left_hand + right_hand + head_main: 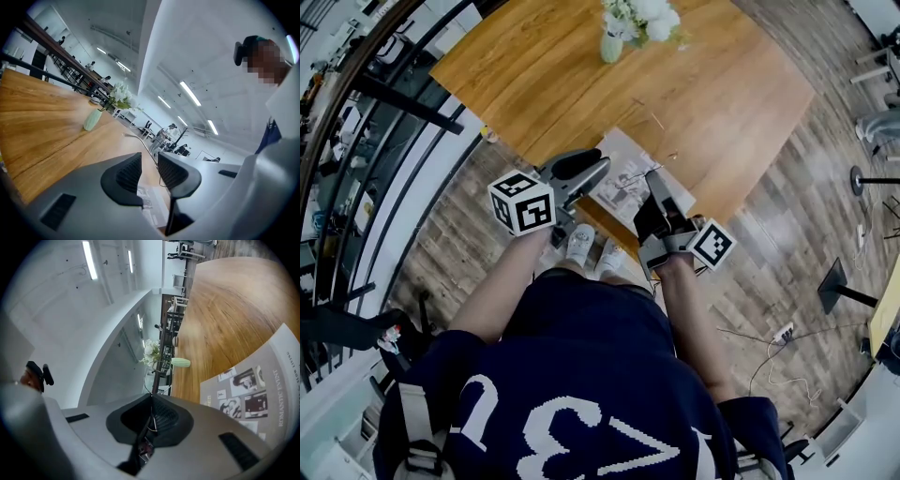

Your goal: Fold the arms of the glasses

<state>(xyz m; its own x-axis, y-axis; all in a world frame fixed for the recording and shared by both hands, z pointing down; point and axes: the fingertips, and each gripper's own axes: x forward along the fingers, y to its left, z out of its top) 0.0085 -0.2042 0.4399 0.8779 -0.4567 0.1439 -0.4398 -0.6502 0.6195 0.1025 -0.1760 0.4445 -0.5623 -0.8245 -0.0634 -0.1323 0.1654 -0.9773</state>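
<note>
**Item:** glasses [140,147], thin wire frame.

**Location:** held clear of the desk [581,66], at its near corner and over a printed booklet [623,173].

**Task status:** judged unfinished.
- One slender arm is seen stretched straight out from the frame, roughly toward a vase of flowers [612,42]. That arm is taken as yet to be folded.
- The state of the other arm cannot be made out (the wire is too fine to be traced in any view).
- By this reading, the outstretched arm is to be swung in against the frame and the second arm is to be checked.

**Left tool** [598,167]: jaws parted.
- A clear gap is seen between the ribbed pads, and nothing is pressed by them.
- The wire of the outstretched arm is seen through the gap, just beyond the pad tips.
- Whether either pad is touched by the wire cannot be told.

**Right tool** [654,180]: jaws brought together on the glasses.
- Fine wire is pinched between the two pads.
- A loop of rim is seen rising just past the pad tips.
- The frame is judged to be carried by this tool alone.
</note>
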